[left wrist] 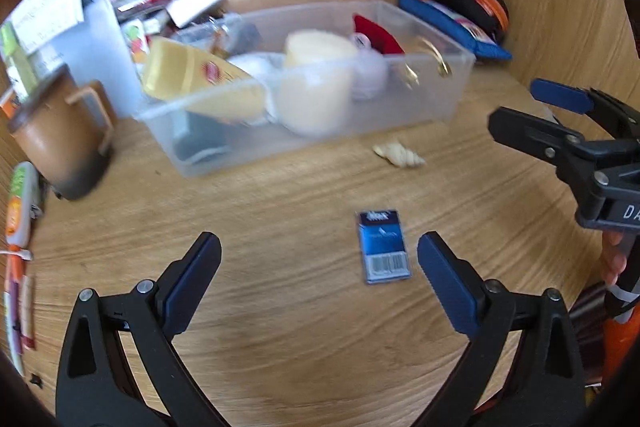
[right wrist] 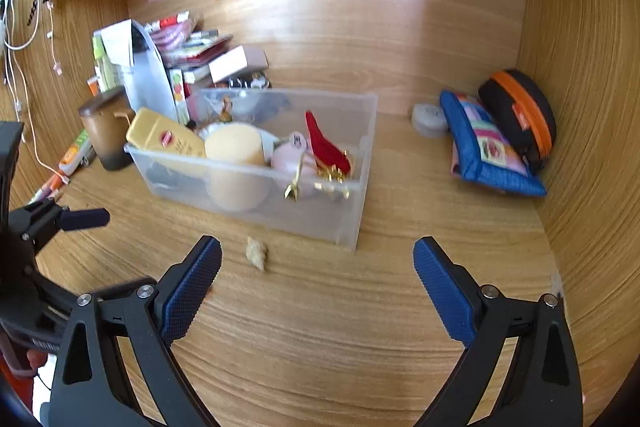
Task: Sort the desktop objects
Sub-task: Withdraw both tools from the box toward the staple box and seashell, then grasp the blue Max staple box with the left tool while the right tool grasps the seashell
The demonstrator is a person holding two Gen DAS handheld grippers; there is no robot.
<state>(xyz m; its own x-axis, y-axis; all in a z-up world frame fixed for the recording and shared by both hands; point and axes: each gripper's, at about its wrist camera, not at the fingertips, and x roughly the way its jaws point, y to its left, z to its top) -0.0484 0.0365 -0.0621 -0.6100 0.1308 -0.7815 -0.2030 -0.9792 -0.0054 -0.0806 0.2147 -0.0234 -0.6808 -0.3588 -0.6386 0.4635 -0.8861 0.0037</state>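
Observation:
A clear plastic bin [left wrist: 460,83] [right wrist: 360,147] sits on the wooden desk, holding a yellow box, a cream cylinder, a pink round thing, a red item and gold trinkets. A small blue card with a barcode [left wrist: 384,247] lies on the desk just ahead of my left gripper [left wrist: 320,263], nearer its right finger; the gripper is open and empty. A beige shell [left wrist: 398,155] [right wrist: 257,251] lies in front of the bin. My right gripper [right wrist: 318,267] is open and empty, the shell ahead and left of it. It also shows in the left wrist view [left wrist: 536,111].
A brown mug [left wrist: 60,143] [right wrist: 106,129] stands left of the bin, with pens [left wrist: 18,211] beside it. Boxes and papers [left wrist: 72,19] pile at the back left. A blue pouch [right wrist: 486,151] and a black-orange case [right wrist: 520,111] lean in the right corner. Wooden walls enclose the back and right.

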